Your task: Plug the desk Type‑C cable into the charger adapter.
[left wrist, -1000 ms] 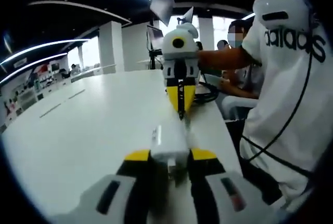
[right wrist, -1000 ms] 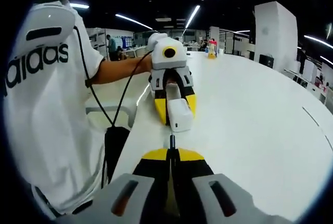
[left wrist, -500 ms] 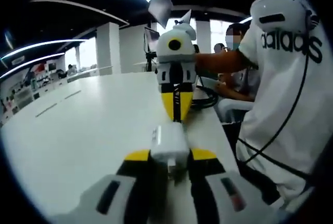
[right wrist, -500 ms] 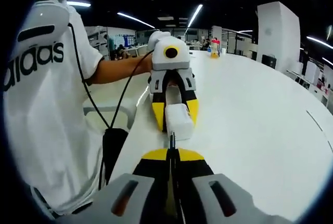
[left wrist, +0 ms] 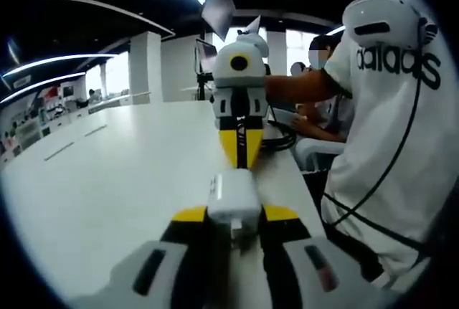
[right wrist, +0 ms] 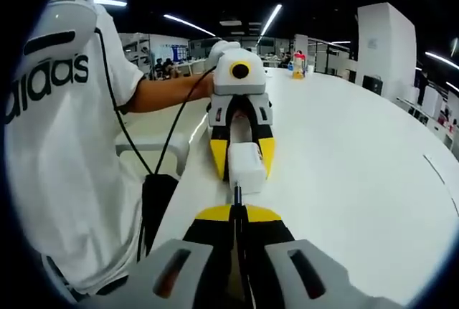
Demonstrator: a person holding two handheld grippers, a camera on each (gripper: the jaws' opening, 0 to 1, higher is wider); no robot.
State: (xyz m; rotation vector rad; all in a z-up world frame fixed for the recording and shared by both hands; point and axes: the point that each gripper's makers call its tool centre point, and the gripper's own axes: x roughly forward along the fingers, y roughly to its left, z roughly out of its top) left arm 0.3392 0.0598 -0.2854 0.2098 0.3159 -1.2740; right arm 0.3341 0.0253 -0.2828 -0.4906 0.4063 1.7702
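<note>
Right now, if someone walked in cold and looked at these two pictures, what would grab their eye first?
Probably the two yellow-tipped grippers meeting nose to nose over the white table. The left gripper clamps a white charger adapter, and the right gripper is shut on a thin dark Type-C cable plug whose tip sits right at the adapter's face. Beside them stands the person in a white adidas shirt.
</note>
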